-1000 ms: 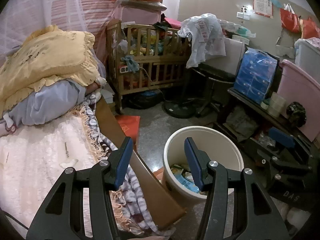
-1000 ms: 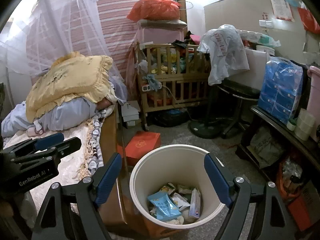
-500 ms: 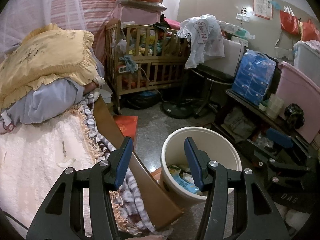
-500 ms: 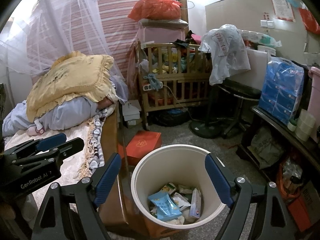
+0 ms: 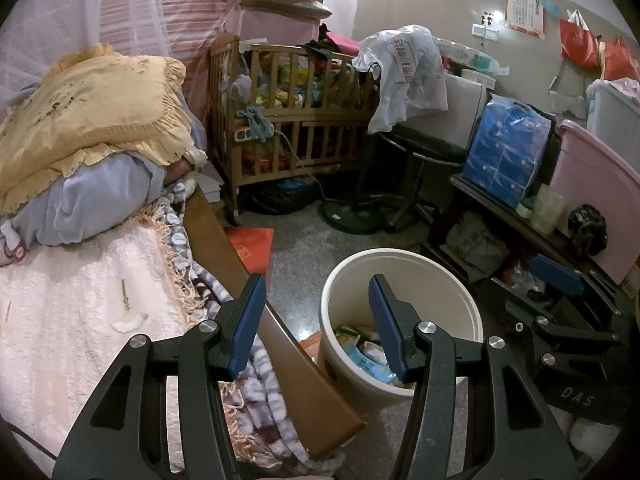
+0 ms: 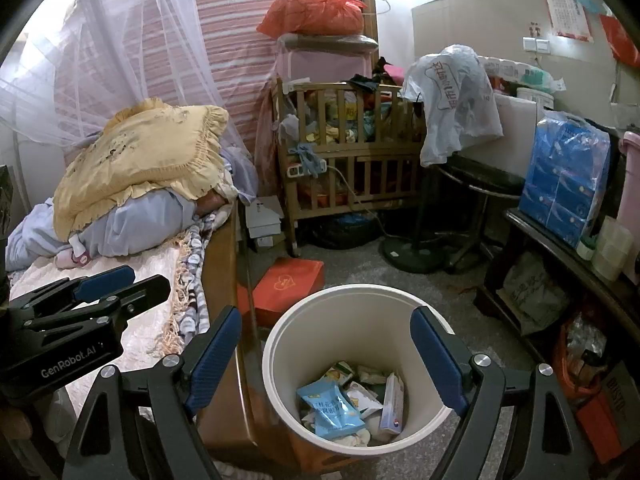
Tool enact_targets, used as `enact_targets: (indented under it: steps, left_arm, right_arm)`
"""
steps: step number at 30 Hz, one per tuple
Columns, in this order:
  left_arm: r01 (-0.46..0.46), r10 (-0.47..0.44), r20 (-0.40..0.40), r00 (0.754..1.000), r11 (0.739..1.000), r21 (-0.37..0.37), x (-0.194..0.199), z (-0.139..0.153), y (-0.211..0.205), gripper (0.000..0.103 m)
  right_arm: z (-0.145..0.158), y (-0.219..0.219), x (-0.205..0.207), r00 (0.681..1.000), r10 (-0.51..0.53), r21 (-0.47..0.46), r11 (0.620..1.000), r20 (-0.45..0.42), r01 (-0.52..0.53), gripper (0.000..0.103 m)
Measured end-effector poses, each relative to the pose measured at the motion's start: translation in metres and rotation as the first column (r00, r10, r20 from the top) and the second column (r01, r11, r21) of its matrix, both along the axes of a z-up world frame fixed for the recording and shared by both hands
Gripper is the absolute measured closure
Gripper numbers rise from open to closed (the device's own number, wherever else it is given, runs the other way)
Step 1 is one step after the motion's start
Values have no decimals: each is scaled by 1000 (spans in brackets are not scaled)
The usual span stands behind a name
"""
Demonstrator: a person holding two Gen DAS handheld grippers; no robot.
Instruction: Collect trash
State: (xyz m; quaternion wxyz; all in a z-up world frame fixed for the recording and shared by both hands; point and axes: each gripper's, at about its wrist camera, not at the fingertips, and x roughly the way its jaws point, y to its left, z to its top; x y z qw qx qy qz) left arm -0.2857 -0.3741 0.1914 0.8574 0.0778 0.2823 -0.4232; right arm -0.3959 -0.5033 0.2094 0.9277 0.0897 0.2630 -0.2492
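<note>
both grippers, left gripper (image 5: 316, 320) and right gripper (image 6: 326, 354), are hovering by the bin (image 6: 352, 300), jaws released, empty; next, seeking more trash.

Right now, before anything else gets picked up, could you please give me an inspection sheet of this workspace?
Surface: grey speckled floor; bed beside the bin.
Job's things: cream trash bin upright on the floor, holding wrappers, a blue snack packet on top.
Clutter: red box on the floor behind the bin; wooden crib stuffed with clothes; blue tissue pack on the dark shelf.
Grippers: left claw open, empty; right claw open wide, empty, above the bin.
Cables: a white cord hangs from the crib.
Surroundings: yellow pillow on the bedding; mosquito net above.
</note>
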Motion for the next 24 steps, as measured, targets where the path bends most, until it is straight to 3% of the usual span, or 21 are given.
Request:
enact_targets:
  steps: [24]
  left_arm:
    - [0, 0, -6, 1000, 1000, 4, -1, -2, -2, 51]
  right_arm:
    - [-10, -4, -3, 1000, -5, 10, 1000, -10, 5, 18]
